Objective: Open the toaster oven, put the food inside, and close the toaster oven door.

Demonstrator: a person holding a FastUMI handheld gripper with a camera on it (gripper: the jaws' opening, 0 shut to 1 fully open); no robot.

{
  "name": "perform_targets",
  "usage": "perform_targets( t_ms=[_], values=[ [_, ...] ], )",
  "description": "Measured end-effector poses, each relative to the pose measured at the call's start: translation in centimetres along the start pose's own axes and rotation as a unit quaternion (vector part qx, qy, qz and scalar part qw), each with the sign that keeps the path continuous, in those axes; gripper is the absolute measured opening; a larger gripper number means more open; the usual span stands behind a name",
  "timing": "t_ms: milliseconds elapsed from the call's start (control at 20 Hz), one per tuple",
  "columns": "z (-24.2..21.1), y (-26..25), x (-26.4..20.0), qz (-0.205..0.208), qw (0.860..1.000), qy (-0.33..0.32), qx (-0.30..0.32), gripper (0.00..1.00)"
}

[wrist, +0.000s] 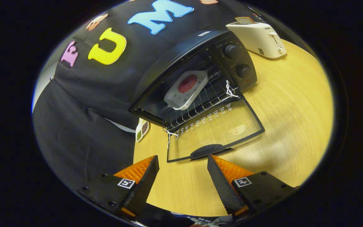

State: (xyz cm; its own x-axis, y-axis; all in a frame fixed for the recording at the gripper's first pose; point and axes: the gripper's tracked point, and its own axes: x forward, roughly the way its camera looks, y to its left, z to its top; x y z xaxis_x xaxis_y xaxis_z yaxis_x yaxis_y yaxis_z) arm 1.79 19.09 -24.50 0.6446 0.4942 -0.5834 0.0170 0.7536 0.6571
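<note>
Food [186, 90] inside open oven [200, 72]; tool [183, 168] empty

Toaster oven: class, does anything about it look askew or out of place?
The food tray lies skewed across the rack in the toaster oven. Its door lies folded down on the table. The tongs are open, holding nothing.

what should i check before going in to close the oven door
1. Food tray on the wire rack inside the toaster oven: ok.
2. Tray clear of the door's swing: cannot tell, its front edge sits near the opening.
3. Door fully folded down, handle just ahead of the fingers: ok.
4. Gripper open and holding nothing: ok.
5. Tabletop between fingers and handle free: ok.
</note>
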Motion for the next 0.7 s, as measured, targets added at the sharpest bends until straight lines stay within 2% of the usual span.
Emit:
perform_targets(
  t_ms=[200,300,400,550,700],
  values=[
    [-3.4,-2.4,0.2,-0.071,0.995,0.041,-0.064,0.98],
    [-5.1,-3.7,0.2,-0.113,0.985,0.078,-0.105,0.98],
    [-6.4,-4.2,0.4,-0.134,0.976,0.102,-0.14,0.98],
    [-6.6,-5.0,1.3,-0.166,0.968,0.105,-0.158,0.98],
    [-5.8,-7.0,2.4,-0.226,0.954,0.109,-0.163,0.98]
  ],
)
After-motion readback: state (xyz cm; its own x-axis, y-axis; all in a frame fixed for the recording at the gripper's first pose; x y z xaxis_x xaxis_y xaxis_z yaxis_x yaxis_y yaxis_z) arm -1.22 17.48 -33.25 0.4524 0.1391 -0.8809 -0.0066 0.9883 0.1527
